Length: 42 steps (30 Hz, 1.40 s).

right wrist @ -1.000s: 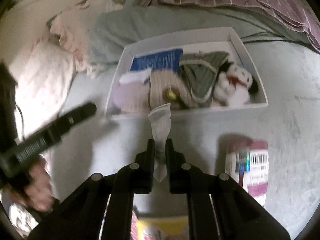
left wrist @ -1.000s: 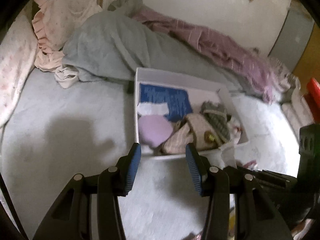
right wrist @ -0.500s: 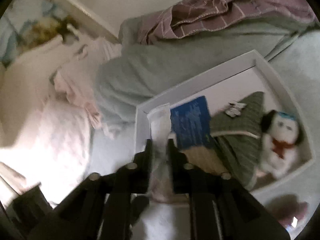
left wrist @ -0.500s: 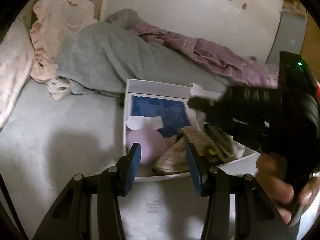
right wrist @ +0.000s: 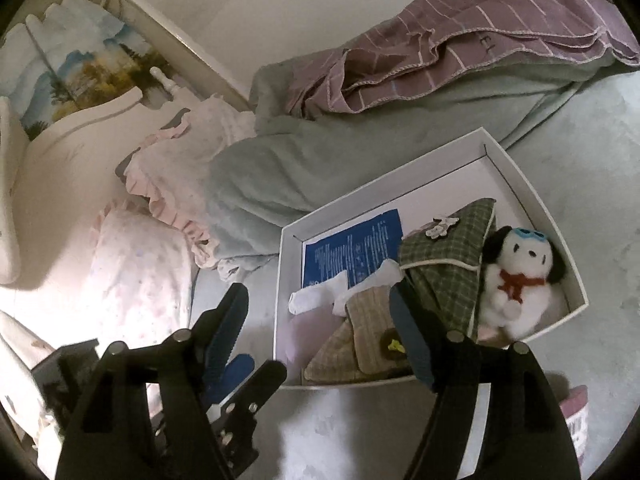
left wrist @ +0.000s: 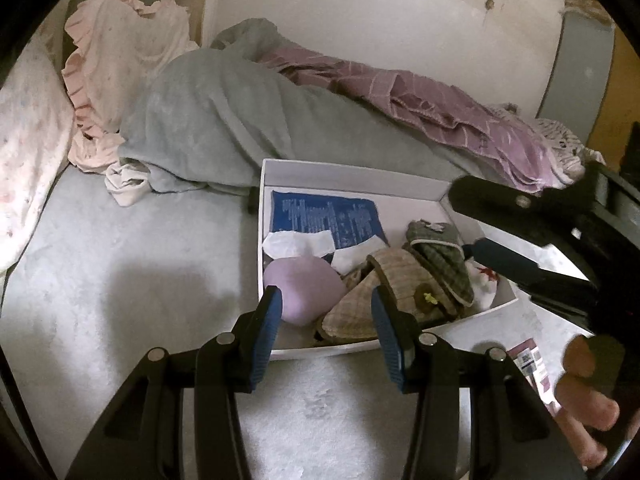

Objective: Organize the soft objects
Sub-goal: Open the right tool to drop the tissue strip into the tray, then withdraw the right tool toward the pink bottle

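Note:
A white box [left wrist: 348,178] [right wrist: 532,208] lies on the grey bed. It holds a blue sheet [left wrist: 324,216], two white socks [left wrist: 300,243] [right wrist: 316,298], a lilac soft ball [left wrist: 304,288], a beige checked pouch [left wrist: 384,292] [right wrist: 360,340], a green checked pouch [left wrist: 440,252] [right wrist: 452,264] and a white plush dog [right wrist: 516,280]. My left gripper [left wrist: 325,324] is open and empty at the box's near edge. My right gripper [right wrist: 320,336] is open and empty above the box's left end; it shows at the right of the left wrist view [left wrist: 520,248].
A grey blanket [left wrist: 224,128] and a purple striped blanket [left wrist: 440,104] lie behind the box. Pink frilled pillows [right wrist: 152,248] lie to the left. A small pink packet [left wrist: 532,364] lies to the right of the box.
My right gripper carried a white sock over the box, opened and let it go; the sock now lies in the box beside the other. My left gripper stayed open.

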Each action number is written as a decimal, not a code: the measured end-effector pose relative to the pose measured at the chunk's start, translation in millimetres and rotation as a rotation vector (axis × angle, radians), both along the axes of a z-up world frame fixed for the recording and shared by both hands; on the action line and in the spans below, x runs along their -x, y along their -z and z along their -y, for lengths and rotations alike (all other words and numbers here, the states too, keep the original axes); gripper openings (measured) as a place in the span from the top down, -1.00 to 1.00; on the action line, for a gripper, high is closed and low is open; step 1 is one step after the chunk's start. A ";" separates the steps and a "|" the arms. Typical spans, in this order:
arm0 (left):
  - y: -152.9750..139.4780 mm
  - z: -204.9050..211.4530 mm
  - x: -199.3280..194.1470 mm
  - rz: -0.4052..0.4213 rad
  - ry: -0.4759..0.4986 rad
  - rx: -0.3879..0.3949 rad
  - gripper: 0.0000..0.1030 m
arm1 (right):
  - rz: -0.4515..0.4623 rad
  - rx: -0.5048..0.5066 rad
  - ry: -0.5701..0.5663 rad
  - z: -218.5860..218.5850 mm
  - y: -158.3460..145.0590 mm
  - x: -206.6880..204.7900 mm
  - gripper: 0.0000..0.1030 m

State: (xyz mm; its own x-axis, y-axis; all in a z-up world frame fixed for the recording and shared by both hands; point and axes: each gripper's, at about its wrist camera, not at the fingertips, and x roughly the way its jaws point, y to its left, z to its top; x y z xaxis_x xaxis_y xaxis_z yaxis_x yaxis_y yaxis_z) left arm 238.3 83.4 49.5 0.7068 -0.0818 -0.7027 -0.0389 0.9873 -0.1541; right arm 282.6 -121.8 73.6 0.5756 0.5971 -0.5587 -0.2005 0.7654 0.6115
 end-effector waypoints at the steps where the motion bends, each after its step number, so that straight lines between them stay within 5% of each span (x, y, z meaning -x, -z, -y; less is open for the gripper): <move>1: 0.9 0.1 -1.2 -0.010 -0.006 -0.005 0.10 | -0.002 0.009 -0.005 -0.1 0.2 1.6 -0.43; 14: -1.2 15.1 -0.2 -0.067 0.025 -0.036 0.10 | -0.055 0.338 -0.057 28.1 22.3 45.4 -0.43; 19: -5.9 22.1 9.1 -0.145 0.054 0.064 0.10 | -0.081 0.225 -0.135 64.2 32.1 80.1 -0.42; 26: 6.1 31.2 66.3 -0.221 0.005 -0.070 0.10 | -0.130 0.071 -0.221 89.1 39.0 112.4 -0.41; 42: 17.2 24.0 161.3 -0.134 0.096 -0.072 0.10 | -0.040 0.307 -0.243 57.8 46.7 165.9 -0.42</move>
